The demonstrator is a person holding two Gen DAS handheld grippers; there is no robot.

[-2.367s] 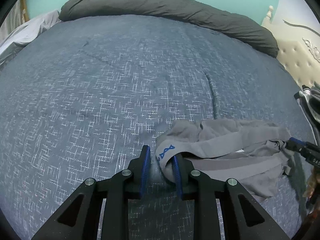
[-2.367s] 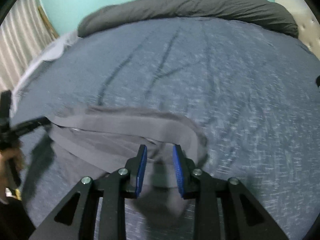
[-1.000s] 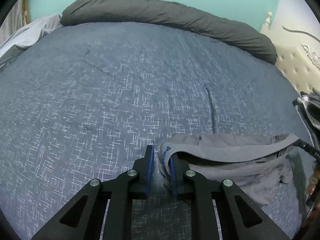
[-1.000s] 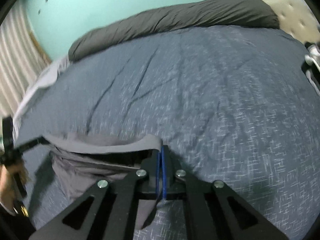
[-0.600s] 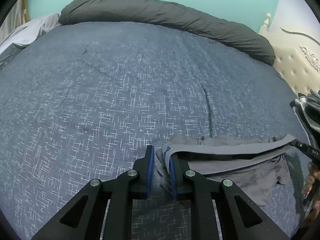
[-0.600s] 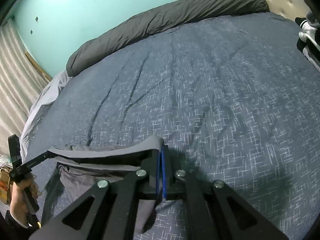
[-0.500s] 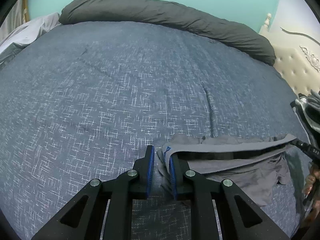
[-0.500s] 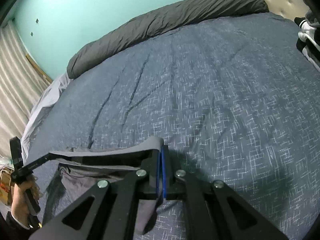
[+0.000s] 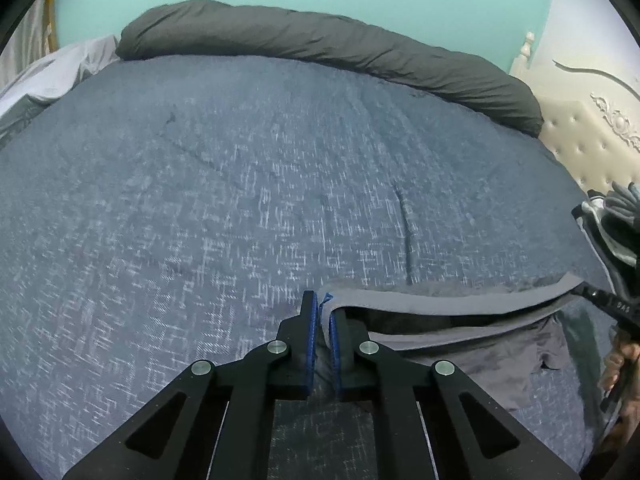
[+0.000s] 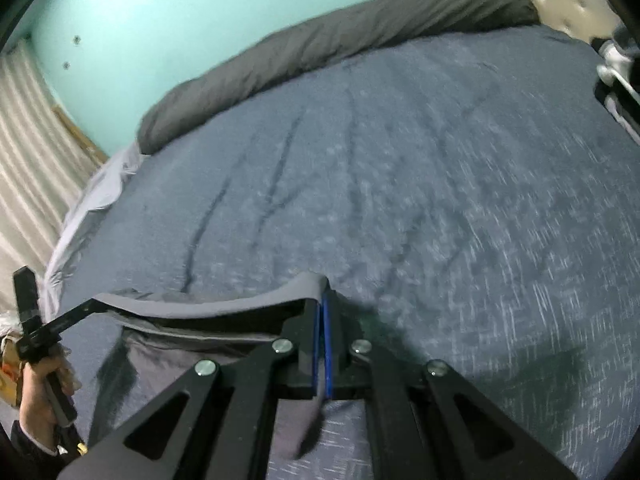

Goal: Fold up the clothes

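Observation:
A pair of grey shorts (image 9: 500, 356) hangs just above the blue bedspread (image 9: 240, 200), its waistband (image 9: 440, 300) stretched taut between both grippers. My left gripper (image 9: 323, 300) pinches the waistband's left end, which carries a blue mark; its jaws are closing tighter on the fabric. In the right wrist view, my right gripper (image 10: 322, 292) is shut on the other end of the waistband, and the shorts (image 10: 192, 360) sag below it to the left. Each view shows the opposite gripper at the band's far end: the right gripper (image 9: 588, 292) and the left gripper (image 10: 94, 304).
A rolled dark grey duvet (image 9: 320, 48) lies along the far edge of the bed. A cream tufted headboard (image 9: 592, 136) and a pile of clothes (image 9: 616, 232) are at the right. A pale sheet (image 9: 48, 76) is bunched at the far left, by a striped curtain (image 10: 28, 152).
Both grippers went from open around the crumpled shorts to shut on the waistband's ends. The band has been pulled straight and lifted, and the left jaws have narrowed further.

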